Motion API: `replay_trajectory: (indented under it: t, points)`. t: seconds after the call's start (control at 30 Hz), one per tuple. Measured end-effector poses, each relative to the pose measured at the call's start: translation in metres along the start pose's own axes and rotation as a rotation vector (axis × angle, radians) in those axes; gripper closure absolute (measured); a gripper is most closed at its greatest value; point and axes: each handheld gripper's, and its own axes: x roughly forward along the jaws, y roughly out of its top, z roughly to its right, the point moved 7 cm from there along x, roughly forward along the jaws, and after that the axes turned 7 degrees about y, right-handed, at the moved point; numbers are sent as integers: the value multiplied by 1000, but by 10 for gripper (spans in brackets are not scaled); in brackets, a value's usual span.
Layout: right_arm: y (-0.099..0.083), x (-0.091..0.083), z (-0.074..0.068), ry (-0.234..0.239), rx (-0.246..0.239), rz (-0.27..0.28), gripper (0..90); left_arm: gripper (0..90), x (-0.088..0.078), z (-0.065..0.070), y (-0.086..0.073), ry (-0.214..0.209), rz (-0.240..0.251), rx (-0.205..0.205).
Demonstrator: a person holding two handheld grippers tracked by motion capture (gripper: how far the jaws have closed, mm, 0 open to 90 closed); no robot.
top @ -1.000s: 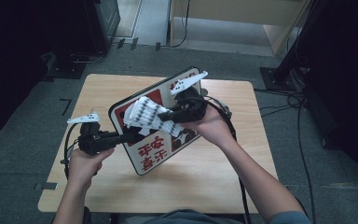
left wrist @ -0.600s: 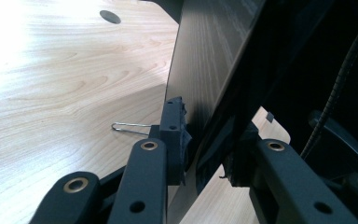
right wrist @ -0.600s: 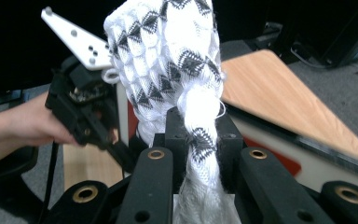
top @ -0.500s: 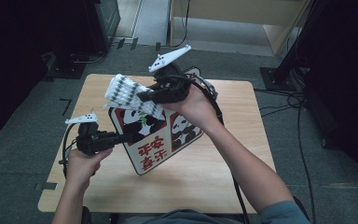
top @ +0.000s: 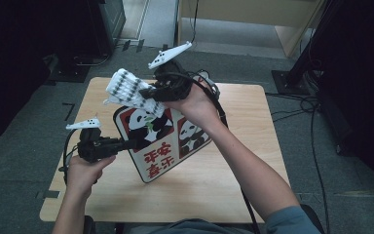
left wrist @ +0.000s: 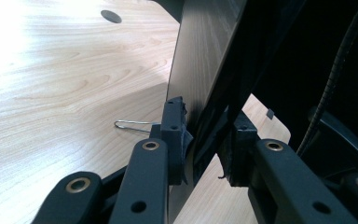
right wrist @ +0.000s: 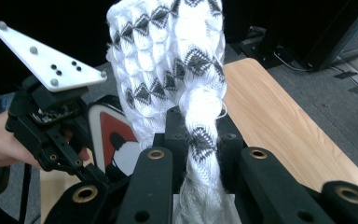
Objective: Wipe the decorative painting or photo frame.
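Right gripper (top: 143, 92) lifted white black-diamond cloth (top: 126, 90).

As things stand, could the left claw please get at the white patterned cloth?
Probably not: the left claw is shut on the panda board's edge, and the white patterned cloth hangs above it, pinched in the right claw.

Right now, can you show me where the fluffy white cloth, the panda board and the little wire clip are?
white cloth (right wrist: 168, 56), right gripper view, patterned middle.
panda board (top: 158, 163), high view, lettered lower part.
wire clip (left wrist: 133, 124), left gripper view, wire loop.
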Motion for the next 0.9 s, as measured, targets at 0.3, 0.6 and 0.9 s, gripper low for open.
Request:
replay_trajectory:
  t: [0.3, 0.6, 0.9]
  points:
    - [-14, 3, -2, -29, -25, -37, 810, 747, 0, -2, 0, -4, 6, -6]
    - [-26, 6, -8, -36, -46, -51, 809, 746, 0, -2, 0, -13, 8, -12]
    - [-38, 13, -10, -16, -34, -57, 808, 746, -1, -3, -1, -14, 10, -13]
